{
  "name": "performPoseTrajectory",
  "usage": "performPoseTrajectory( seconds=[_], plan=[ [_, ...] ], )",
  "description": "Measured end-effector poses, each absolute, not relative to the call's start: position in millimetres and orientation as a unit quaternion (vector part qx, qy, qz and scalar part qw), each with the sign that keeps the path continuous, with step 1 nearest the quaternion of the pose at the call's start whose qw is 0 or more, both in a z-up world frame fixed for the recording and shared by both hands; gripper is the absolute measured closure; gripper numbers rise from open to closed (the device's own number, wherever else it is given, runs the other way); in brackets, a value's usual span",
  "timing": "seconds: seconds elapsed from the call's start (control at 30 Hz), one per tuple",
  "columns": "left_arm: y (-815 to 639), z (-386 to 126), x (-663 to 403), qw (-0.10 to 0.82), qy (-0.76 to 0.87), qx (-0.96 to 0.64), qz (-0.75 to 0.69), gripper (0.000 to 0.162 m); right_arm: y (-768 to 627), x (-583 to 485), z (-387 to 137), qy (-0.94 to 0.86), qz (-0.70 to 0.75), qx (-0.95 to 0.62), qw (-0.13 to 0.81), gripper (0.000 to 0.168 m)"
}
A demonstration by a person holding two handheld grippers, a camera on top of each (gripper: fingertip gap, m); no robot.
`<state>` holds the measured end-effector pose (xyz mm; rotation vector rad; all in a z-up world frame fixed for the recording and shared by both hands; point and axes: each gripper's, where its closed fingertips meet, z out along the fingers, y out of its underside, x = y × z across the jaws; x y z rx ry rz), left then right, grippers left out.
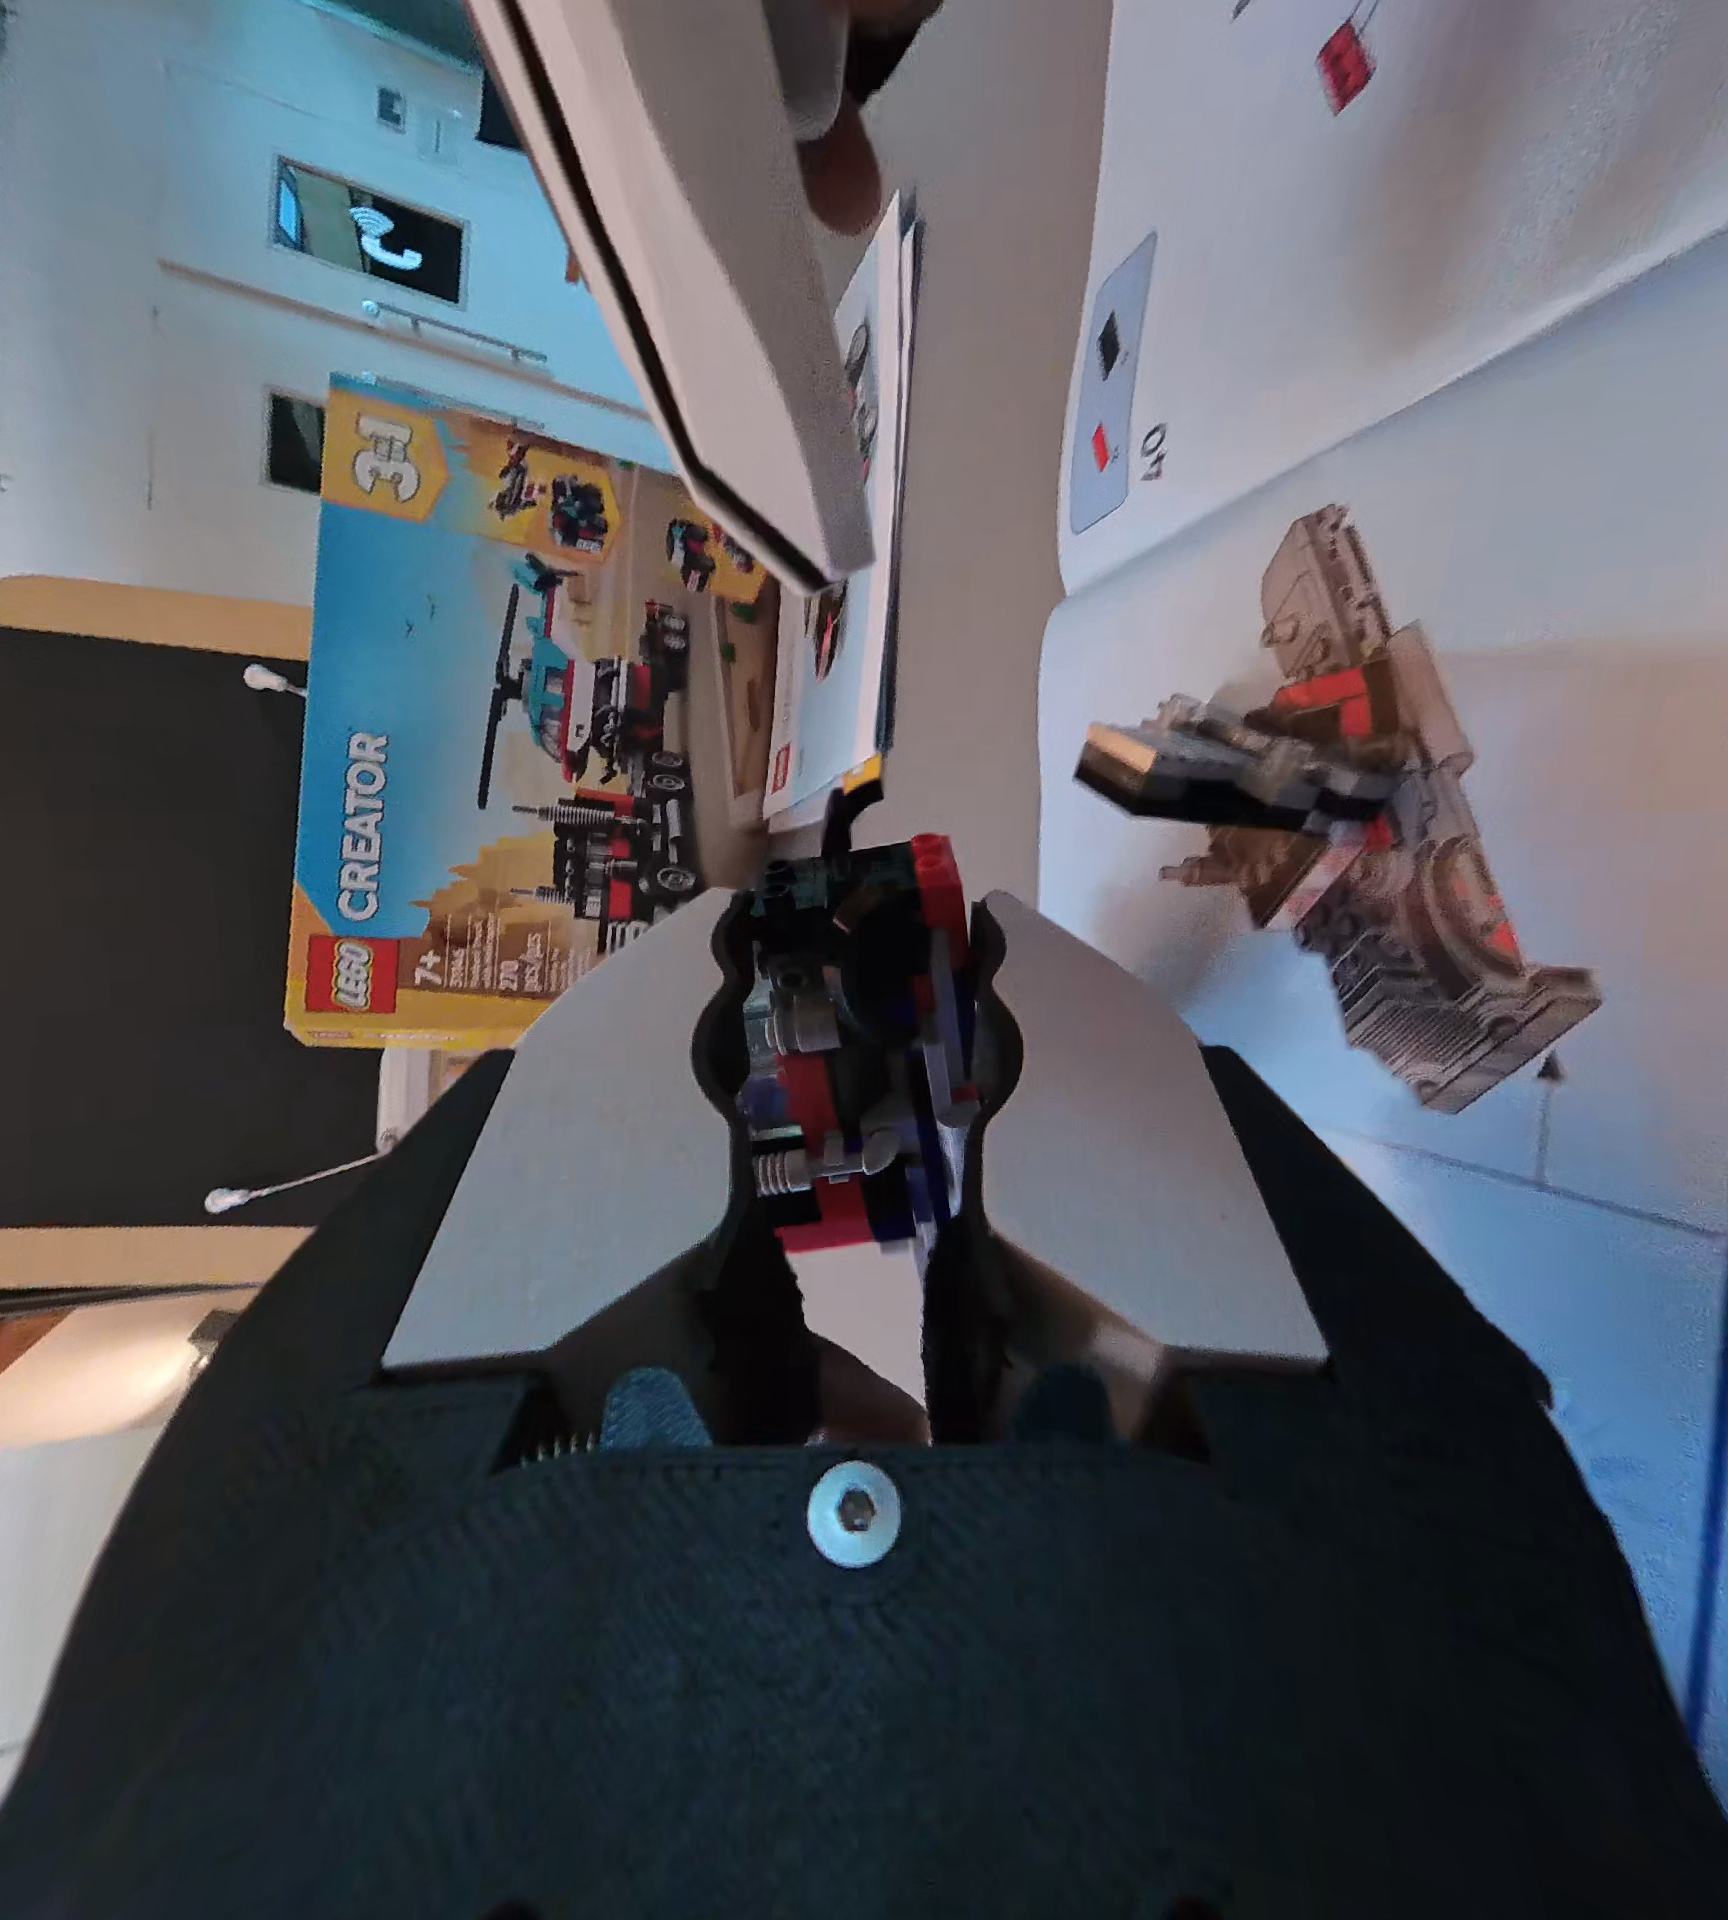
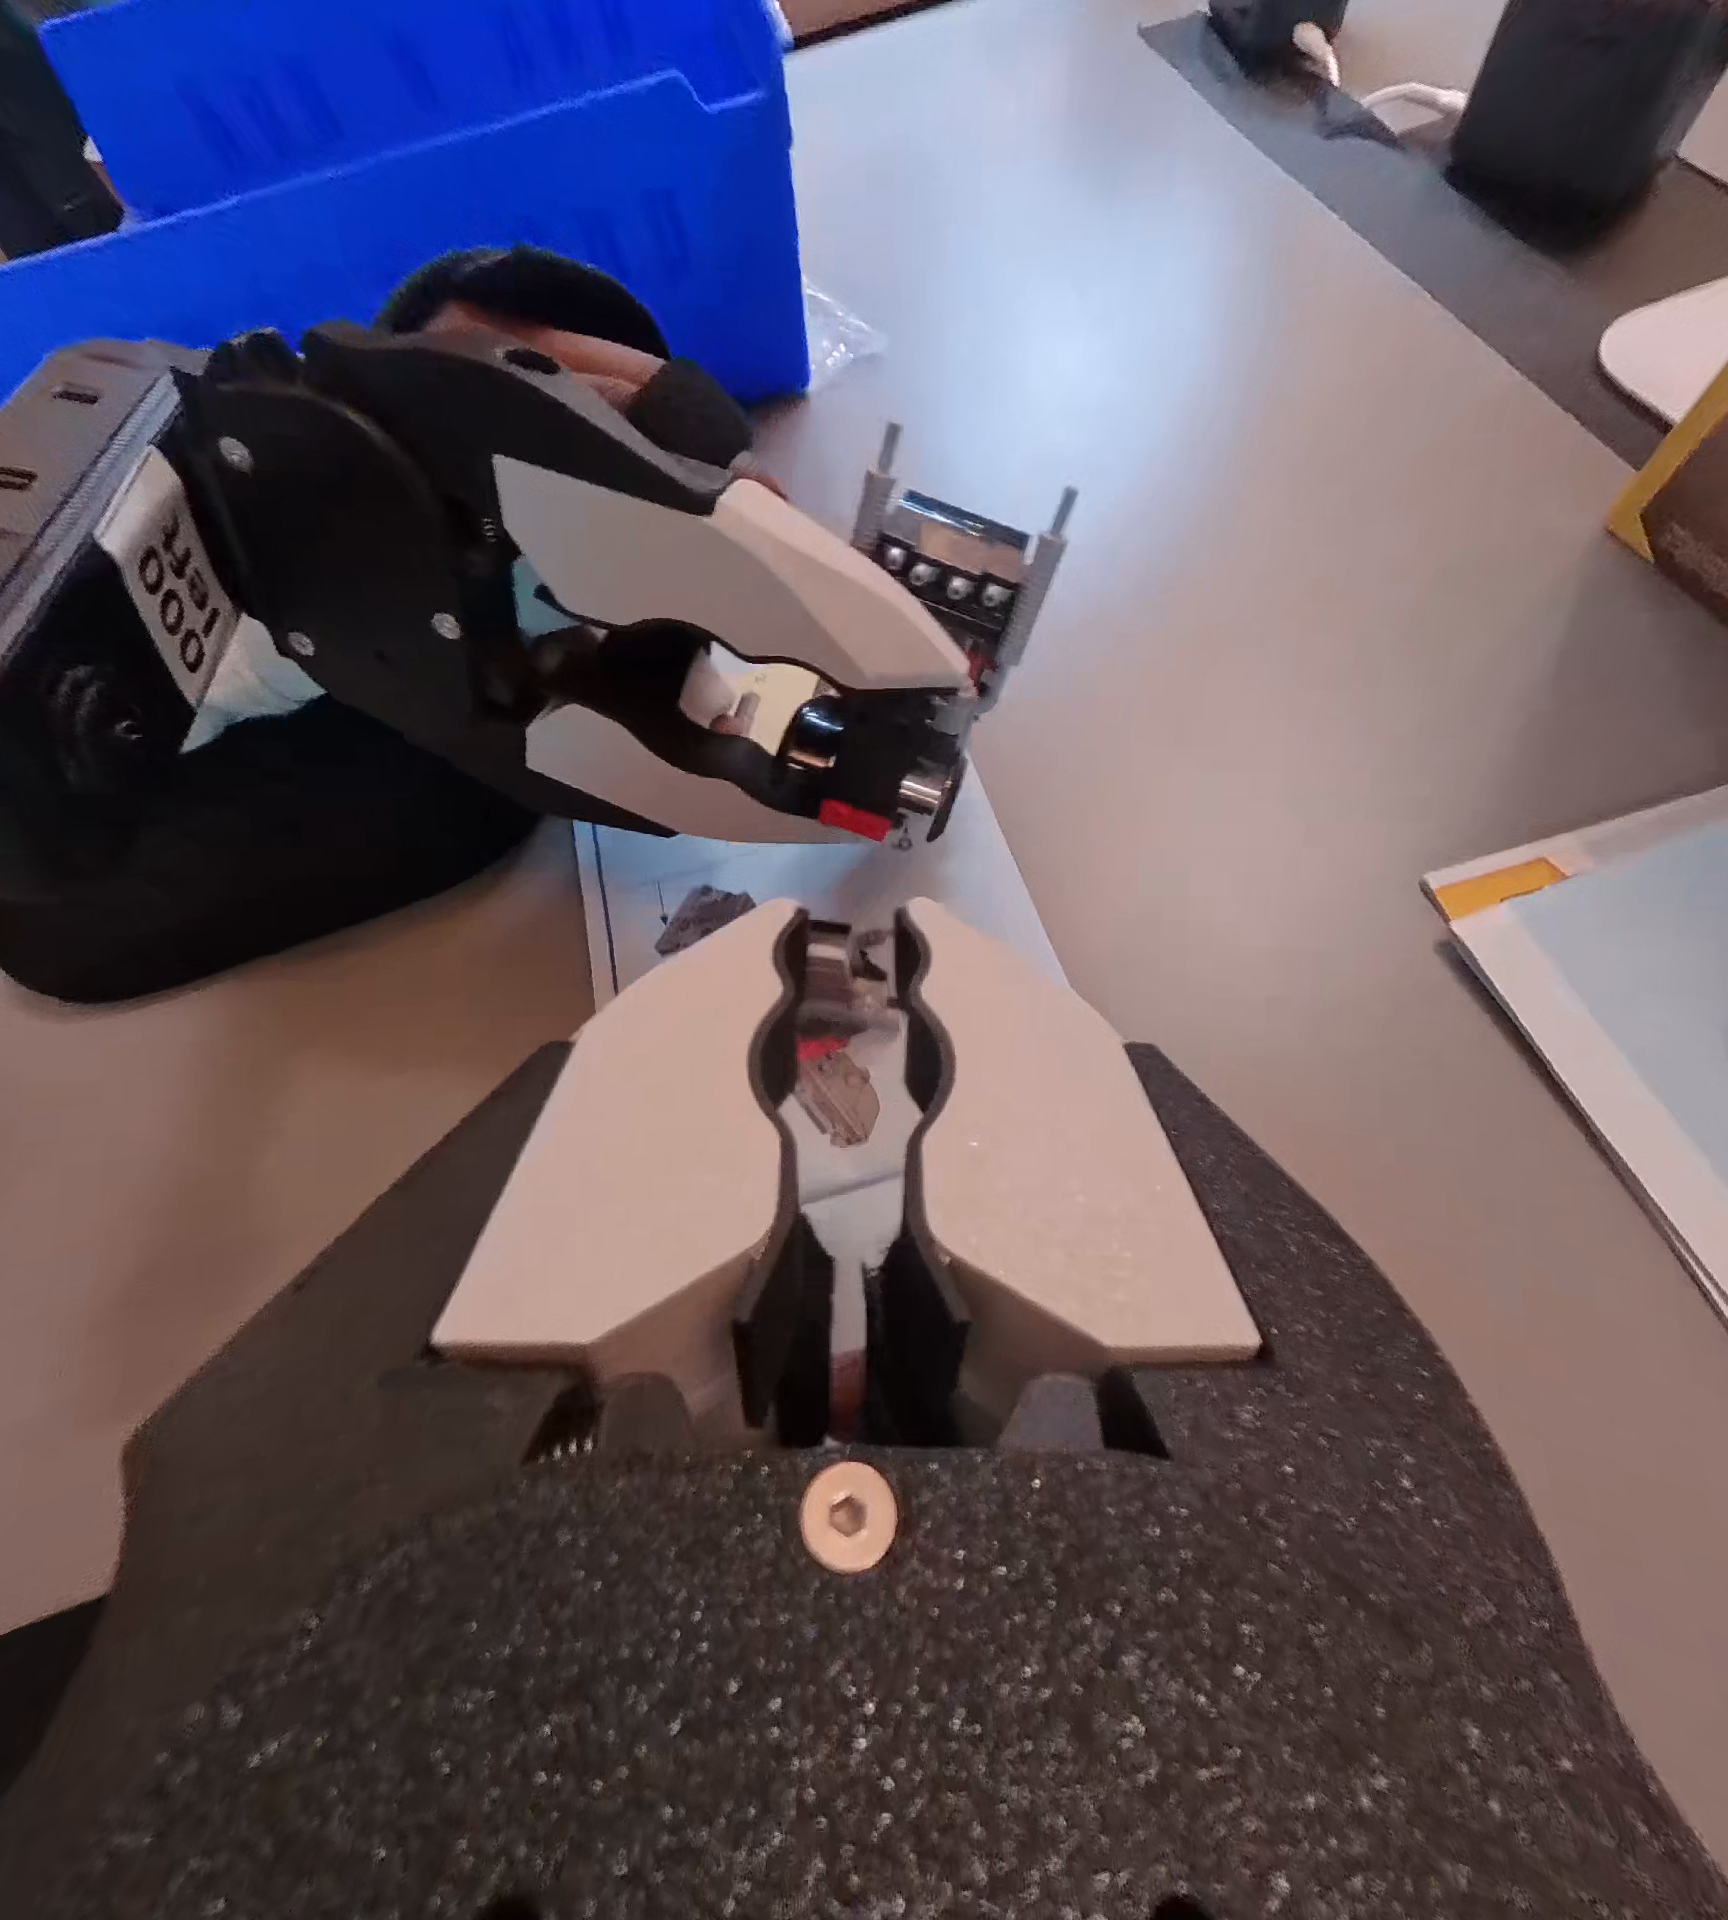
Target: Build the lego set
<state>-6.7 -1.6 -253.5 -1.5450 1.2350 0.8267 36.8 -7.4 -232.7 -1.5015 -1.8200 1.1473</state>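
Our left gripper [image 1: 855,1039] clamps the half-built lego truck [image 1: 860,1049] above the instruction booklet [image 1: 1462,935]. Our right gripper [image 2: 852,940] pinches a small grey piece [image 2: 829,971].

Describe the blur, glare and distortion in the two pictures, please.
Left wrist view: turned sideways and bent by the wide lens; the right tongs at the top and the booklet are blurred, the box is fairly sharp. Right wrist view: glare on the table; edges soft and curved.
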Motion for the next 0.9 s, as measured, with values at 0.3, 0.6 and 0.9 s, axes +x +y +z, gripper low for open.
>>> performPoseTrajectory(
  seconds=[0.3, 0.6, 0.9],
  plan=[
    [-2.6, -266.4, -23.0, 0.405, 0.511, -0.635, 0.415, 0.123, -23.1, -9.2, -260.6, -0.666, 0.408, -0.594, 0.193, 0.113],
    [-11.3, -280.0, -14.0, 0.379, 0.496, -0.682, 0.382, 0.107, -20.3, -12.6, -277.6, -0.670, 0.382, -0.598, 0.218, 0.134],
    [-57.2, -236.9, -18.4, 0.470, 0.417, -0.777, 0.028, 0.087, -29.4, -9.7, -278.0, -0.759, 0.349, -0.489, 0.252, 0.148]
  ],
)
